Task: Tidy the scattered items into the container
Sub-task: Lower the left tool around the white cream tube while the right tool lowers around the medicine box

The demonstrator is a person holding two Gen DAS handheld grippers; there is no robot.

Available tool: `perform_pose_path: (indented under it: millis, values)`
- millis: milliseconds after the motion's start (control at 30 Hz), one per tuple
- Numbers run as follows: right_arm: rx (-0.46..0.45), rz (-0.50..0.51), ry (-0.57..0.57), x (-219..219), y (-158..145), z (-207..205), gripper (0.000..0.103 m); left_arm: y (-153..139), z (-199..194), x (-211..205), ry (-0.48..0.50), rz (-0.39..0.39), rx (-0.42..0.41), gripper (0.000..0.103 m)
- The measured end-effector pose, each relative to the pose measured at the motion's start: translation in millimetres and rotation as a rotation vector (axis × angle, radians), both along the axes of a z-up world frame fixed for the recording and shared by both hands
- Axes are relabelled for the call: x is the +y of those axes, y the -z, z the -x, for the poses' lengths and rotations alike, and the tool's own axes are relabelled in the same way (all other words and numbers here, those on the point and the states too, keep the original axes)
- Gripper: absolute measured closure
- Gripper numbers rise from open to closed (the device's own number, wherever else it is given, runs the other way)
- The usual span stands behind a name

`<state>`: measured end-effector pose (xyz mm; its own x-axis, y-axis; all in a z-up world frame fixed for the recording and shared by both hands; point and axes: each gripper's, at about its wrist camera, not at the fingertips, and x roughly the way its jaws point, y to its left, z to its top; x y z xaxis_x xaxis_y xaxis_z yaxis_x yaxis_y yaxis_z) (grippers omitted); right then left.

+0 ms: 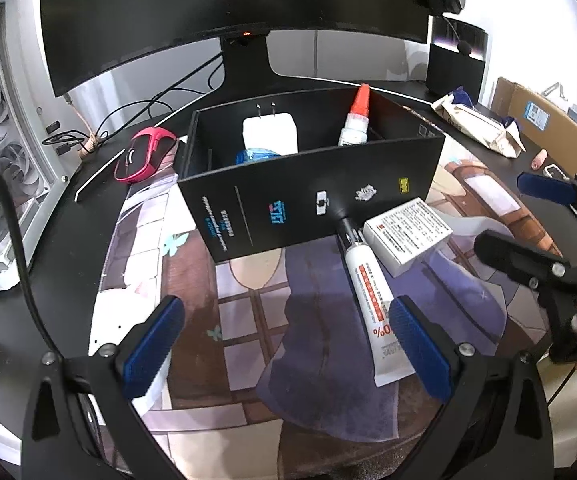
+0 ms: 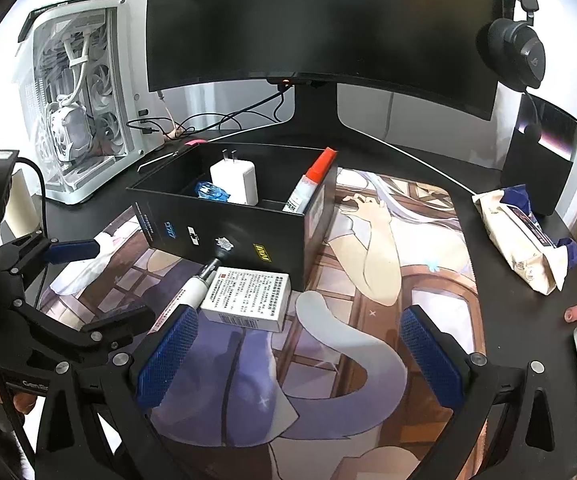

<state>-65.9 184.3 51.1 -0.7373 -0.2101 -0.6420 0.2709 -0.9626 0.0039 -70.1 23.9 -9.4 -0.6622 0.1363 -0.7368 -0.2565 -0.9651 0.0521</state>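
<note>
Both the left tongs [image 1: 284, 344] and right tongs [image 2: 298, 356] are hovering wide and empty. The tube [image 1: 372, 300] and small carton [image 1: 406, 234] are lying mid-table, touching the black box [image 1: 312, 196]; approaching the tube squarely across its width looks best.

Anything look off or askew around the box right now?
Nothing spilled or damaged. In the box, the glue bottle leans against the wall, tip above the rim. A tube and carton lie outside against its front.
</note>
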Motion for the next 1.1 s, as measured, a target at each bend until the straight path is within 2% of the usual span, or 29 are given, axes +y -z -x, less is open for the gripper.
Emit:
perform_pose_path:
  millis: [433, 1100]
  values:
    - [-0.024, 0.008, 0.028, 12.2, 6.6, 6.1, 0.0, 5.4, -1.5, 11.7, 0.039, 0.001, -0.02, 0.0]
    - [-0.044, 0.004, 0.021, 10.4, 13.0, 12.7, 0.0, 17.8, 10.2, 5.5, 0.01, 0.021, -0.048, 0.0]
